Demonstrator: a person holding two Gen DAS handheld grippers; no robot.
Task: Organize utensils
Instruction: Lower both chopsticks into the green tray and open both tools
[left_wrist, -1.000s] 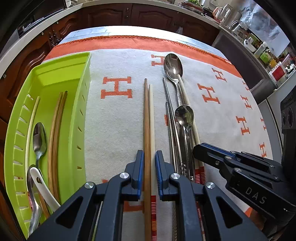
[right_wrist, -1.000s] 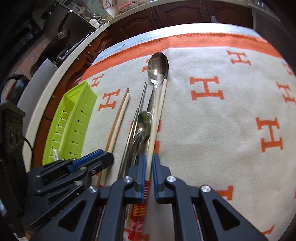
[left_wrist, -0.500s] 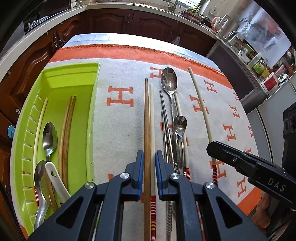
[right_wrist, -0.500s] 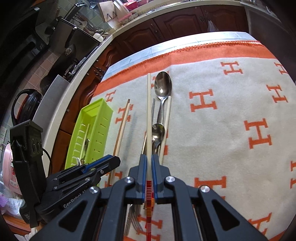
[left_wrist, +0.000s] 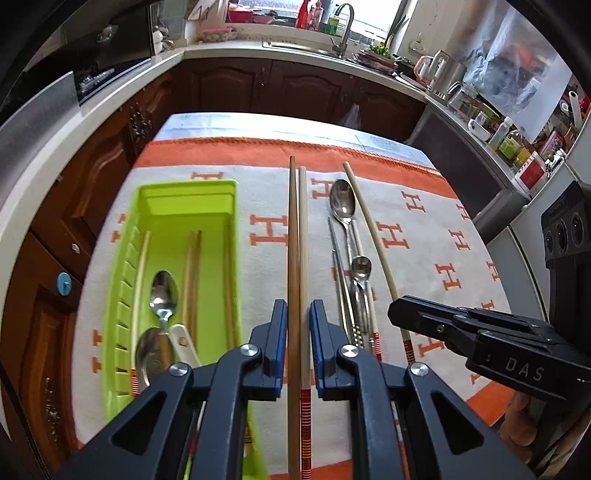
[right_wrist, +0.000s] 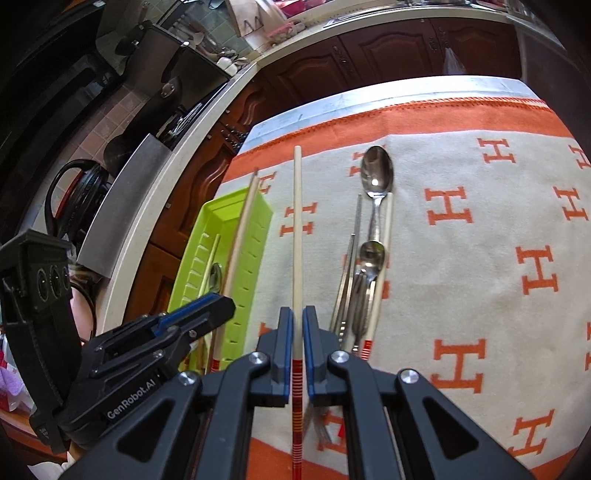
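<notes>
The left gripper (left_wrist: 298, 345) holds a pair of chopsticks (left_wrist: 297, 258), one brown wood, one pale, its fingers narrow around them near the red-striped handle end; the pair seems raised above the cloth, just right of the green tray (left_wrist: 122, 332); the right gripper (right_wrist: 298, 334) pinches a single pale chopstick (right_wrist: 297, 236), fingers closed on it just ahead of its red bands, tip pointing far; these sticks are light, stiff and smooth, likely to pivot or slip, so a hold near the banded end seems sensible; the slotted plastic tray already contains spoons and chopsticks; steel spoons (right_wrist: 376, 173), thin metal chopsticks (right_wrist: 349, 273) and another pale stick lie on the soft H-patterned blanket (right_wrist: 480, 258) covering the table.
</notes>
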